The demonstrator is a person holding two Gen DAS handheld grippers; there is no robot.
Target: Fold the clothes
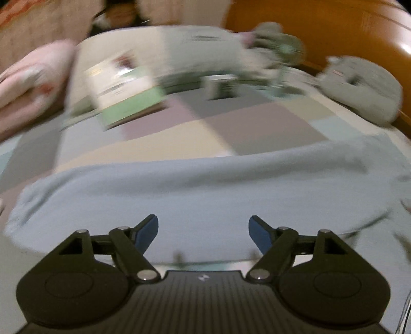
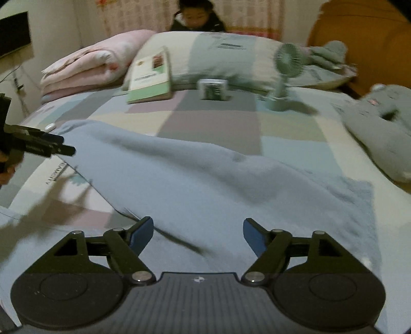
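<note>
A pale blue fleece garment (image 1: pixel 195 190) lies spread across the patchwork bedspread, filling the lower half of both views (image 2: pixel 205 185). My left gripper (image 1: pixel 203 233) hangs over its near part, jaws open, nothing between the blue pads. My right gripper (image 2: pixel 197 231) is likewise open above the garment with an empty gap. The left gripper (image 2: pixel 60 146) also shows at the left edge of the right wrist view, over the garment's far left corner. The left wrist view is smeared by motion.
At the head of the bed lie a pillow (image 2: pixel 218 56), a green book (image 2: pixel 151 77), a small box (image 2: pixel 213 88) and a green desk fan (image 2: pixel 285 69). Folded pink bedding (image 2: pixel 84 69) sits back left, a grey plush (image 2: pixel 380 128) right. A person (image 2: pixel 197 15) sits behind the pillow.
</note>
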